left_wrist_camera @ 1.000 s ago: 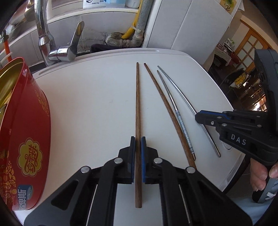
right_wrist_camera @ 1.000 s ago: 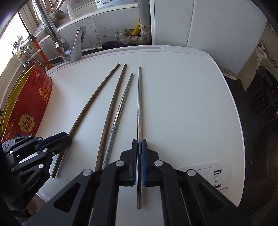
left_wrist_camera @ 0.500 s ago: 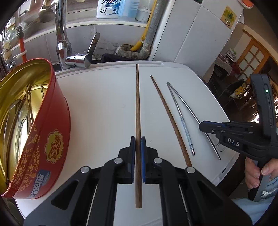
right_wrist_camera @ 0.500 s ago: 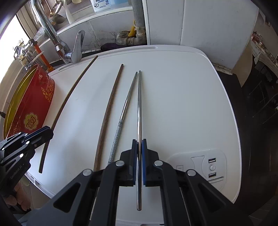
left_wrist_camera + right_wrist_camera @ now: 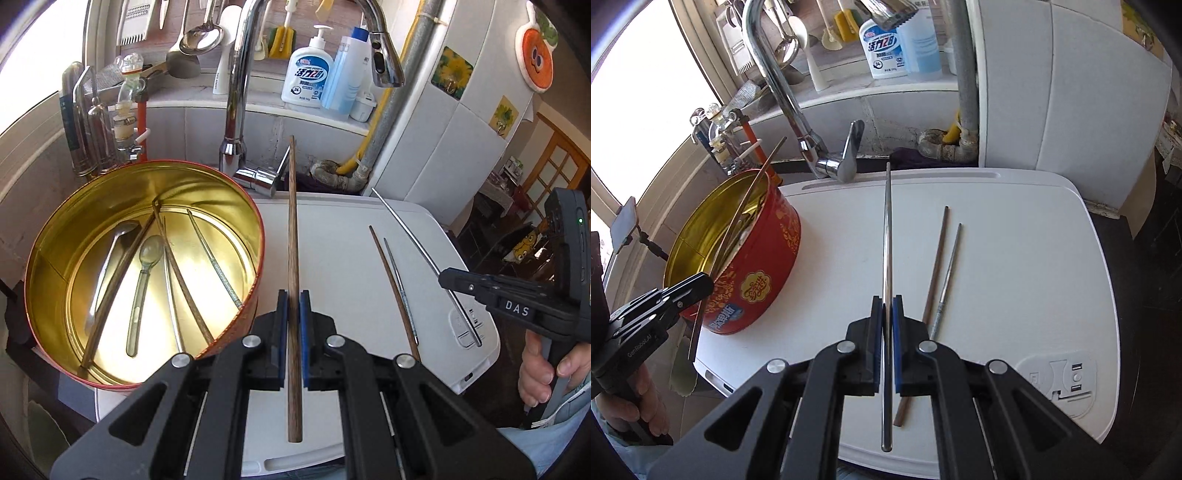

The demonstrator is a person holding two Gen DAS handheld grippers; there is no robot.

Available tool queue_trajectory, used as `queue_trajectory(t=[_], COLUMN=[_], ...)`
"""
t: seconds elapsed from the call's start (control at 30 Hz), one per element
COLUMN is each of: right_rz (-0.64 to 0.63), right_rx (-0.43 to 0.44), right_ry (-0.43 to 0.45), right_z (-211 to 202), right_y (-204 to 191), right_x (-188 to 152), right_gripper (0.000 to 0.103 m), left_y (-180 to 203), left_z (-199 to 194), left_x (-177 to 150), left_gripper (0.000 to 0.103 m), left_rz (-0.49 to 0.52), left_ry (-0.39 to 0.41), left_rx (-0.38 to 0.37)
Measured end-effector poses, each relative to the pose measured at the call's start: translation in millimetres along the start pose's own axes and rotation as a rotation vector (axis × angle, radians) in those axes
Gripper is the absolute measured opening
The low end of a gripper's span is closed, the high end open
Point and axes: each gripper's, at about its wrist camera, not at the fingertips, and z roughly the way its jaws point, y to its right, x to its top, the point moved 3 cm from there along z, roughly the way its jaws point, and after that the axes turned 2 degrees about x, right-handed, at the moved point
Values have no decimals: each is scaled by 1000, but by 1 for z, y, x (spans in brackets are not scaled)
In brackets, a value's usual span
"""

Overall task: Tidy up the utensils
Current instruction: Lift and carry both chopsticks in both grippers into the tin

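both grippers are mid-carry, each with one chopstick lifted off the bench [image 5: 1015, 258]. the left gripper [image 5: 293, 321] has its jaws closed narrow on a wood chopstick [image 5: 293, 236], gripped nearer its thick end than its tip, the tip pointing to 12 o'clock toward the tap [image 5: 240, 110]. the right gripper [image 5: 886, 325] has its jaws closed narrow on a steel chopstick [image 5: 887, 236], also pointing to 12.

the tin [image 5: 255, 266], red outside and gold inside, stands at about 9 o'clock of the left gripper, at the bench's left edge. it already holds two spoons and several chopsticks. in the right view the wood chopstick crosses above the tin's rim.

one wood stick [image 5: 934, 266] and one steel stick [image 5: 947, 273] lie side by side on the bench, at 1 o'clock of the right gripper.

the step in hand looks like the drop-off. next, the left should swing toward 9 o'clock, tip the stick down into the tin and open. the right must follow further over, keeping clear of the left gripper and the rim.
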Motion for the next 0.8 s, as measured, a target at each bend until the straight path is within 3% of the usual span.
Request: queue_trajectory(t=[0.17,0.37,0.57,0.8], right_rz=[-107,-181,-219,-233], right_rx=[118,176,153,128], right_ry=[41,9,-30,-60], right_z=[-1,23,49,71], right_y=[-66,-127,-163,-196], right_x=[18,30,40,56], right_gripper=[6,6,6,6], left_y=[-54,-110,-148,-167], left_z=[-38,-54,-49,-29], left_x=[5,-1,-2,5], left_gripper=[6,6,6,6], left_rz=[-74,-139,-174,-175], left_ry=[75,95,87,44], left_rx=[87,133,117,52])
